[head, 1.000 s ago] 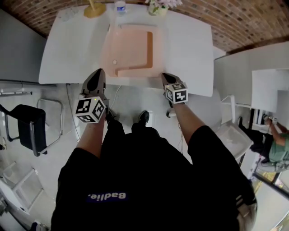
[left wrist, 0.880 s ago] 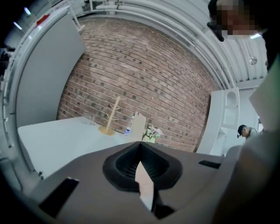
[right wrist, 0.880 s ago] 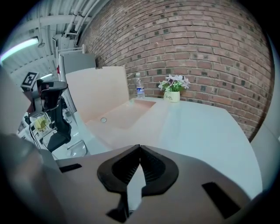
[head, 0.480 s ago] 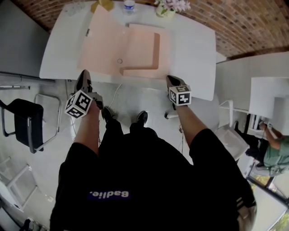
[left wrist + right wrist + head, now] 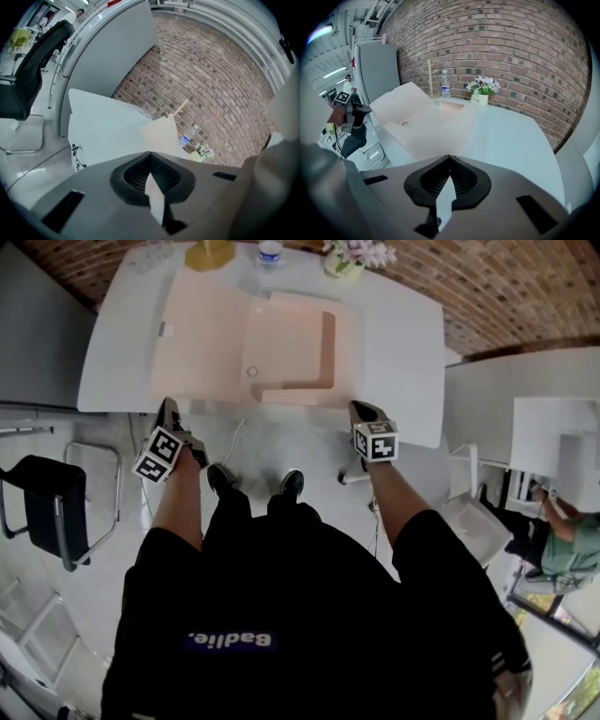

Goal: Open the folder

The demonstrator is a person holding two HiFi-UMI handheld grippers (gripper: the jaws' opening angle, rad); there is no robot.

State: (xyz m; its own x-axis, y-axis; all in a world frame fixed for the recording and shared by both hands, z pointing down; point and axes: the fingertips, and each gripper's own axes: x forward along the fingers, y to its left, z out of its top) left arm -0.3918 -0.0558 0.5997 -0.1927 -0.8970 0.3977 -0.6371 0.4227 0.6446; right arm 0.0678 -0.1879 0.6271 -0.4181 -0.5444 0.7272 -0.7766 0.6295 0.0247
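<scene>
The peach folder (image 5: 202,338) lies open on the white table (image 5: 403,352), its cover spread to the left and its pocket side (image 5: 298,343) to the right. My left gripper (image 5: 169,409) hangs at the table's near edge, just in front of the cover's corner, shut and empty. My right gripper (image 5: 361,411) is at the near edge past the folder's right corner, shut and empty as well. In the left gripper view the folder (image 5: 161,133) shows beyond the closed left gripper (image 5: 150,157). The right gripper view shows the folder (image 5: 422,122) ahead and left of the right gripper (image 5: 449,158).
A water bottle (image 5: 270,251), a small flower pot (image 5: 349,259) and a yellow lamp base (image 5: 208,253) stand at the table's far edge by the brick wall. A black chair (image 5: 47,507) is on the left. A person (image 5: 562,531) sits far right.
The folder's cover has swung open to the left and now lies flat. My left gripper has moved left and back toward the table edge. The right gripper has hardly moved.
</scene>
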